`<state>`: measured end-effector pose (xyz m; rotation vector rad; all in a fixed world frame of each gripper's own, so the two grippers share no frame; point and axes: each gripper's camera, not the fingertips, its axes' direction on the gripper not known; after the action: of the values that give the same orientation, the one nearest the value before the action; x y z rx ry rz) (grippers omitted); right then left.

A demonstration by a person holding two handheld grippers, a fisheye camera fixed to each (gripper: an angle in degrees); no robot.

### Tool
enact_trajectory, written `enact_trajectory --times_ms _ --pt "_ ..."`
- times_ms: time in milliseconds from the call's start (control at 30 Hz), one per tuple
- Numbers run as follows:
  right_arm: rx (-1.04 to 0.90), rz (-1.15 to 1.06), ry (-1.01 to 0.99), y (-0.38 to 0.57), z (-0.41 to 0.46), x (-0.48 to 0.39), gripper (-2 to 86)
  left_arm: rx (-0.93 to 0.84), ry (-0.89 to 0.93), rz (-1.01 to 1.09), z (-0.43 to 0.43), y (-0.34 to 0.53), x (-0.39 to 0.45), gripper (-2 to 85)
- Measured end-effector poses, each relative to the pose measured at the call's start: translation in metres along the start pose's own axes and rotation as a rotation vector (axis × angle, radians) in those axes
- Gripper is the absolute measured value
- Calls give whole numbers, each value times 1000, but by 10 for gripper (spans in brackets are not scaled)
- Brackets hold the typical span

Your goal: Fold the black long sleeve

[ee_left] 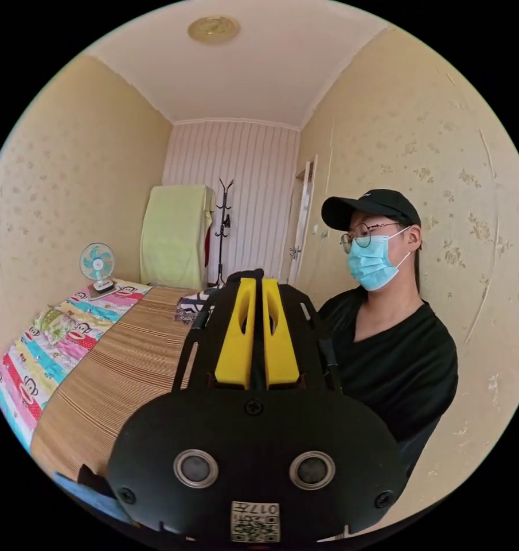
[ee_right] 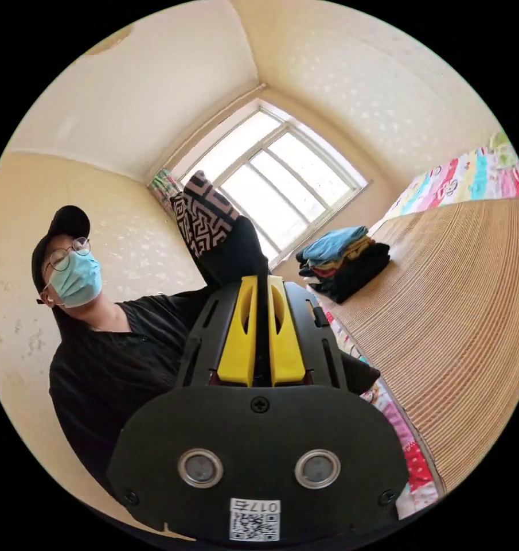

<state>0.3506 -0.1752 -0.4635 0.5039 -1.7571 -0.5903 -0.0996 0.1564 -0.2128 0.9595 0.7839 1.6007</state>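
In the right gripper view the black long sleeve (ee_right: 236, 252) rises out of my right gripper (ee_right: 262, 279). Its part with a pink and black geometric pattern (ee_right: 205, 221) stands up against the window. The two yellow jaws are pressed together on the black cloth. In the left gripper view my left gripper (ee_left: 258, 281) has its yellow jaws together, with a small fold of black cloth (ee_left: 245, 275) showing at their tips. A patterned piece of cloth (ee_left: 190, 307) lies on the mat just behind that gripper; whether it belongs to the same garment I cannot tell.
A striped straw mat (ee_left: 127, 367) covers the bed over a cartoon sheet (ee_left: 47, 344). A stack of folded clothes (ee_right: 342, 261) sits by the window. A small fan (ee_left: 97, 265), a green-covered object (ee_left: 176, 235) and a coat stand (ee_left: 223, 229) are at the far end. A person in black (ee_left: 397, 356) sits close by.
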Motion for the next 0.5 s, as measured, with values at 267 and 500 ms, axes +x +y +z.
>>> enact_trajectory --times_ms 267,500 --pt "315 -401 387 -24 -69 -227 17 148 -520 53 -21 11 76 -7" --pt "438 -423 1052 -76 -20 -285 15 99 -554 0 11 -22 6 -8"
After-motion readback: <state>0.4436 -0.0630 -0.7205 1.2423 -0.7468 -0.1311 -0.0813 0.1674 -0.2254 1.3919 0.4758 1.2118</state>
